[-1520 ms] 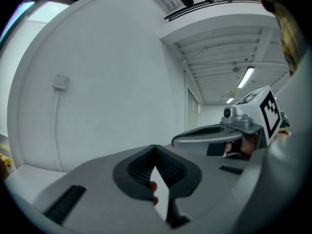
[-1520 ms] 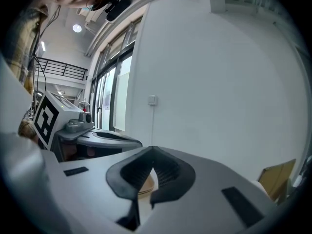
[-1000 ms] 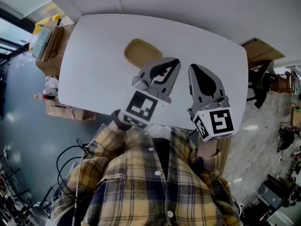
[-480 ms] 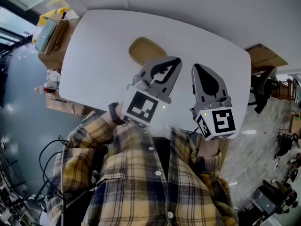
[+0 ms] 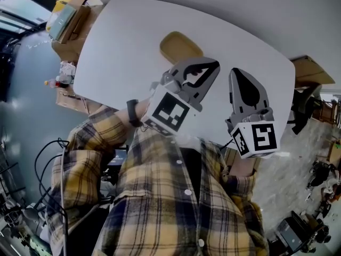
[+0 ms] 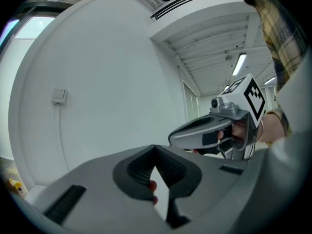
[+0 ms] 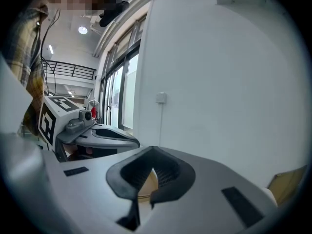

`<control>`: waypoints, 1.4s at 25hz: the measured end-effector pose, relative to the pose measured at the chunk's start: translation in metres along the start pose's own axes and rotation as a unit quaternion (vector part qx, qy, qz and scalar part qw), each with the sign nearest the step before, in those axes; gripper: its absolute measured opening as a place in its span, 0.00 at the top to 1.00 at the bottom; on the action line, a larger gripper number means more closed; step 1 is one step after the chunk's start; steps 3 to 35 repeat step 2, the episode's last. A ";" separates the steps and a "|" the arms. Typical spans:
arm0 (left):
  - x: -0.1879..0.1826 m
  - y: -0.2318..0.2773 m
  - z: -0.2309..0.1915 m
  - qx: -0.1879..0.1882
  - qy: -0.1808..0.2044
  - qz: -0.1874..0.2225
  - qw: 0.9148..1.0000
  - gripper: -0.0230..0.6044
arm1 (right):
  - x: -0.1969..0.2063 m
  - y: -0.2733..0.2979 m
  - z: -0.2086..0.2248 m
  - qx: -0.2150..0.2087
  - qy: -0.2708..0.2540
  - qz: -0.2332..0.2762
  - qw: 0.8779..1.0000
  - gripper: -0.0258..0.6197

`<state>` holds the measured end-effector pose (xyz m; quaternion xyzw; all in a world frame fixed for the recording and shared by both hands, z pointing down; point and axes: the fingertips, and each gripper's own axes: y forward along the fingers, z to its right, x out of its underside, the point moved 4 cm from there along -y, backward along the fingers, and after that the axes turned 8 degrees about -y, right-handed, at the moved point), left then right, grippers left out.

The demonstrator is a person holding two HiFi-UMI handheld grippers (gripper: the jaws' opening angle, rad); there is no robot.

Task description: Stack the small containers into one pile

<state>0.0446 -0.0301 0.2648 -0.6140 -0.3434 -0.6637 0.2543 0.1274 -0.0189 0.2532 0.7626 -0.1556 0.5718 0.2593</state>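
One tan, shallow container (image 5: 180, 47) lies on the white table (image 5: 117, 52), far of centre. Through the jaw gap in the right gripper view a slice of the same tan container (image 7: 145, 189) shows. My left gripper (image 5: 214, 65) hovers over the table's near side, just right of and nearer than the container, jaws shut on nothing. Beside it my right gripper (image 5: 235, 71) is also shut and empty. In the left gripper view the left gripper (image 6: 155, 149) points at a white wall, with the right gripper's body (image 6: 209, 130) alongside. The right gripper (image 7: 153, 151) points the same way.
Cardboard boxes (image 5: 68, 21) with clutter stand off the table's left end. Another box (image 5: 309, 69) and a dark chair (image 5: 301, 103) are off the right end. Cables (image 5: 50, 159) trail on the floor by my plaid-shirted body.
The head view has swung, so the table and container sit further right in the picture. Both grippers stay shut and side by side; the left one has rolled slightly.
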 end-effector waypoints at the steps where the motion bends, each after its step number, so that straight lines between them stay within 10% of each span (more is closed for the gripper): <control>1: 0.000 0.000 0.001 0.005 0.002 -0.001 1.000 0.94 | 0.000 -0.001 0.000 0.000 -0.001 0.000 1.000 0.94; 35: -0.001 0.001 0.002 0.009 0.004 -0.001 1.000 0.94 | 0.000 -0.002 0.000 0.000 -0.002 0.000 1.000 0.94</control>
